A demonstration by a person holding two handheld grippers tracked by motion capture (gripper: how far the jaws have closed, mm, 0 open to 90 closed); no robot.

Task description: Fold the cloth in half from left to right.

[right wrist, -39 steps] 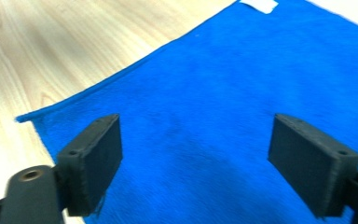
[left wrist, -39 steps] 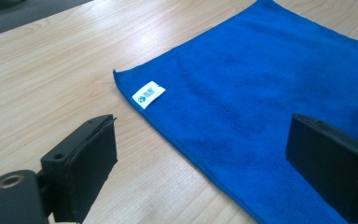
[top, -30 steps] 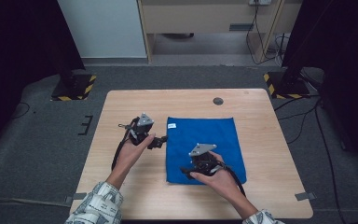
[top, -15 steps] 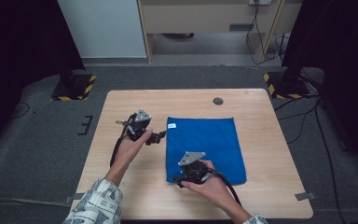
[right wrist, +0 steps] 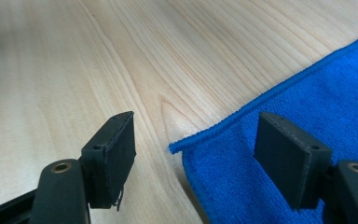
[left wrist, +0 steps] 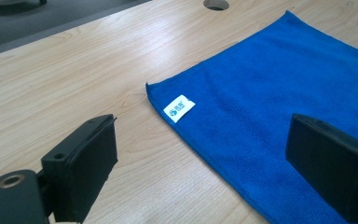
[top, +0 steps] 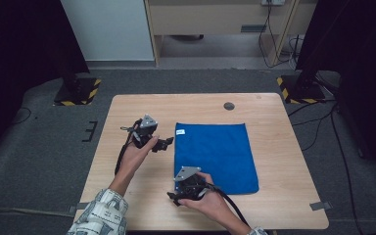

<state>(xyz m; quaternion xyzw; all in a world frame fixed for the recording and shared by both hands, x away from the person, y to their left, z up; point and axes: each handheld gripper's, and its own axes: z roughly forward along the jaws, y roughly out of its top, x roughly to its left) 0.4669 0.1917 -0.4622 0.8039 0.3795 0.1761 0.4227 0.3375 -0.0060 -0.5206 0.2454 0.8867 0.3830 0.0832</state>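
Grey carpet all around, pale cabinet at the back, dark curtains on both sides, two floor stands with yellow-black stripes. Seen from the high view: light wooden tabletop (top: 127,117) with a round cable hole (top: 229,105) near the far edge. Blue cloth (top: 215,152) lying flat, a little right of the middle, reaching close to the near edge. Left gripper (top: 165,143) held just beside the cloth's far left corner, pointing toward it. Right gripper (top: 174,197) held low at the near left corner, close to the near edge of the tabletop. Probably placed so, one per corner on the same side, to lift that side and fold it over; only a judgement.

Left gripper view: jaws wide apart, nothing between them yet. Far left corner of the blue cloth (left wrist: 270,93) ahead, with a small white label (left wrist: 179,108) sewn beside the hem. One jaw over bare wood, the other over the cloth, so aligned across the edge.

Right gripper view: jaws also apart, empty. Near left corner of the blue cloth (right wrist: 307,107) pointing into the gap, not yet touched as far as visible. Wood grain clean, smooth.
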